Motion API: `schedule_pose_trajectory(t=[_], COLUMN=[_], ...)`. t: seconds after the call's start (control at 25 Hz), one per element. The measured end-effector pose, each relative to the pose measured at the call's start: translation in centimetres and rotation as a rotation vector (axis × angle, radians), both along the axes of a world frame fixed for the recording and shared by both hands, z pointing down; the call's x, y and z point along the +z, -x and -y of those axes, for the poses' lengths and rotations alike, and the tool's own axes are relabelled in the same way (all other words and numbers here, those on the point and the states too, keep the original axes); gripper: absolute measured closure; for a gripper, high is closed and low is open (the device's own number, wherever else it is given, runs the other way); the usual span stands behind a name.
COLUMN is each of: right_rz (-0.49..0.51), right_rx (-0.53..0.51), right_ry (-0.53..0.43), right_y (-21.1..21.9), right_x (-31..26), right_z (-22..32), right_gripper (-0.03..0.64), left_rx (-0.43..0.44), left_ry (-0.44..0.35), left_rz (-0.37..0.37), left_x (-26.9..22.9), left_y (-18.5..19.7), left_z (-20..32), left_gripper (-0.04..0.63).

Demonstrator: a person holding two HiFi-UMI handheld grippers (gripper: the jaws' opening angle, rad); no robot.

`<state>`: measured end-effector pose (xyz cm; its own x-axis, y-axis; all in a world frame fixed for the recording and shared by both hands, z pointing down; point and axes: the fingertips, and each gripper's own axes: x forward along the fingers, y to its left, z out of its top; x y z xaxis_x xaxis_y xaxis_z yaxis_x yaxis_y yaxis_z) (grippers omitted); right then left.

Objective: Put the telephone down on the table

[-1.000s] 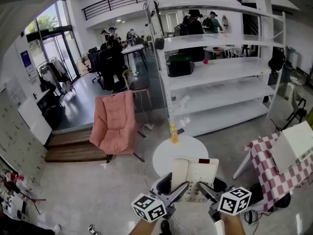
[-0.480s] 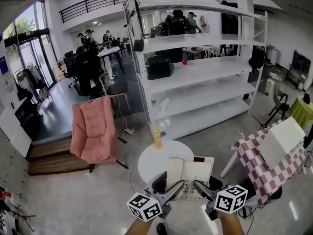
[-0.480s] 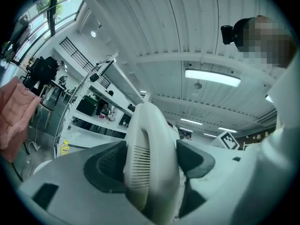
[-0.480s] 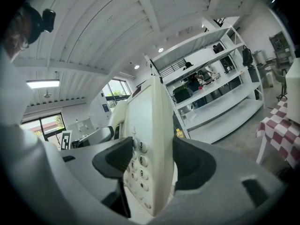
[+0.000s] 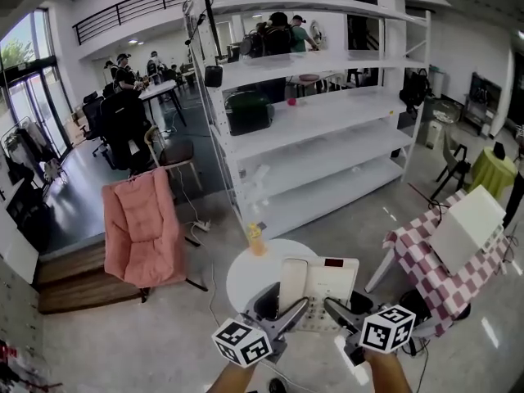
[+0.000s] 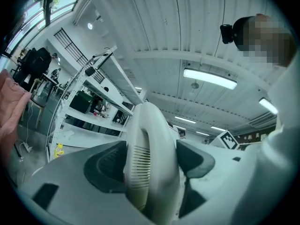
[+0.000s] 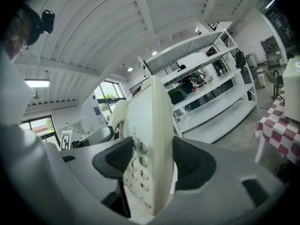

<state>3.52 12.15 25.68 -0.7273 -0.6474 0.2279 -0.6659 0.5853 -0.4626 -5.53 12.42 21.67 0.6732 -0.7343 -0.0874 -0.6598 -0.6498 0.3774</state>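
Head view: the telephone is up in the air, lower middle of the frame, held btw both grippers at its near end. The left gripper has the handset side, the right gripper the other side. The long axis runs up-frame, away from the person. The round white tabletop shows under it and out to the left, w/ a yellow bottle at its far edge. Can't tell how high the telephone hangs over it.

Left gripper view: jaws clamped on the handset, a pad tight on each side. Camera's tipped up at the ceiling, no tabletop in sight.

Right gripper view: jaws closed on the telephone body, one pad on the keypad face, the other on the back.

IMO the next move is down and a bit frame-left so the whole base lands on the tabletop, clear of the bottle. Neither gripper is nearer, so both prob need to lower together and level.
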Motion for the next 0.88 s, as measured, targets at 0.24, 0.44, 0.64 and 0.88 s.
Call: schedule_pose_trajectory(t=[0.24, 0.44, 0.64, 0.88], right_rz=[-0.007, -0.005, -0.014, -0.008], right_rx=[0.034, 0.042, 0.034, -0.002], right_ry=[-0.007, -0.012, -0.024, -0.019], right_y=[2.6, 4.5, 6.5, 8.2], right_x=[-0.3, -0.5, -0.7, -0.4], right_z=[2.4, 4.1, 5.5, 7.9], right_gripper=[0.371, 0.37, 0.37, 0.37], left_rx=[0.03, 0.038, 0.028, -0.008], left_ry=[-0.002, -0.01, -0.016, -0.01], left_rz=[-0.009, -0.007, -0.018, -0.014], left_x=[-0.2, -0.5, -0.5, -0.2], left_y=[2.7, 4.6, 6.6, 8.3], left_z=[2.7, 4.4, 5.7, 7.8], left_gripper=[0.268, 0.268, 0.268, 0.268])
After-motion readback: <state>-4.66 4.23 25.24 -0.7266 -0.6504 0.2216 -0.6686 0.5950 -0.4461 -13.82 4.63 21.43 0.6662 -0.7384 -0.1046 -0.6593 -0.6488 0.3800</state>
